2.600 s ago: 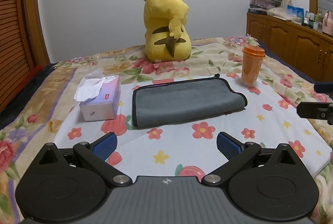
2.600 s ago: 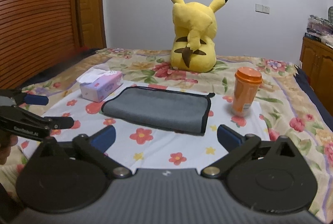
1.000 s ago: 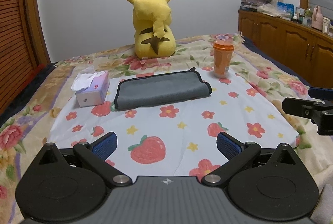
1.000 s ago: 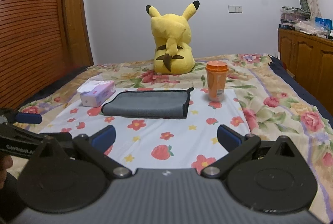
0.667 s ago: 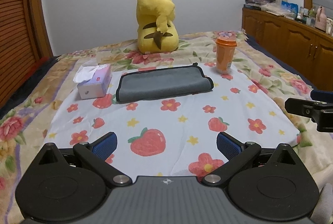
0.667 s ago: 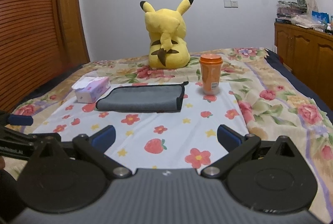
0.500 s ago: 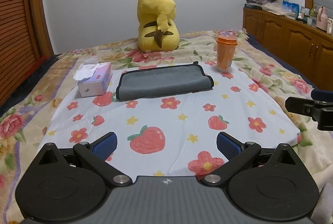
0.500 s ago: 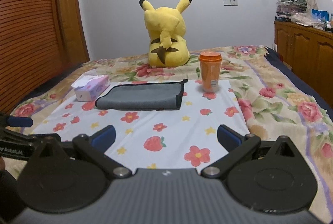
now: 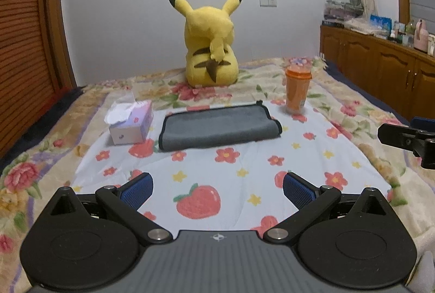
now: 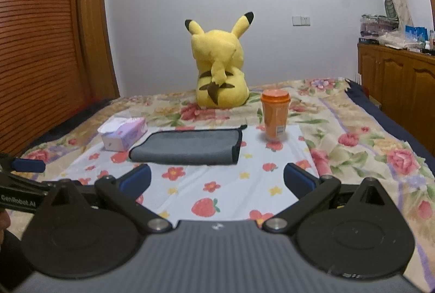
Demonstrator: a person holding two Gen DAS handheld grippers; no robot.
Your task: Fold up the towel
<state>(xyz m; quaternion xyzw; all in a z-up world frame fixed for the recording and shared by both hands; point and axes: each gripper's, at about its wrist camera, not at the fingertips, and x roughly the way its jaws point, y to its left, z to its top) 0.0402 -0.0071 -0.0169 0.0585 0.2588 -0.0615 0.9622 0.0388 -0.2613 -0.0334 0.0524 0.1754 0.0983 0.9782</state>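
A grey towel (image 9: 218, 128) with a black edge lies folded flat on the white flower-print sheet (image 9: 225, 173) on the bed; it also shows in the right wrist view (image 10: 187, 147). My left gripper (image 9: 217, 188) is open and empty, held well back from the towel above the sheet's near part. My right gripper (image 10: 216, 178) is open and empty, also well short of the towel. The right gripper shows at the right edge of the left wrist view (image 9: 407, 138). The left gripper shows at the left edge of the right wrist view (image 10: 24, 184).
A tissue box (image 9: 132, 122) stands left of the towel. An orange cup (image 9: 297, 90) stands at its far right. A yellow Pikachu plush (image 9: 210, 48) sits behind. Wooden cabinets (image 9: 380, 70) line the right wall, a slatted wooden door (image 10: 38, 48) the left.
Both grippers have pulled back from the towel over the earlier frames, then eased slightly forward again; the towel has not moved. Both stay open.
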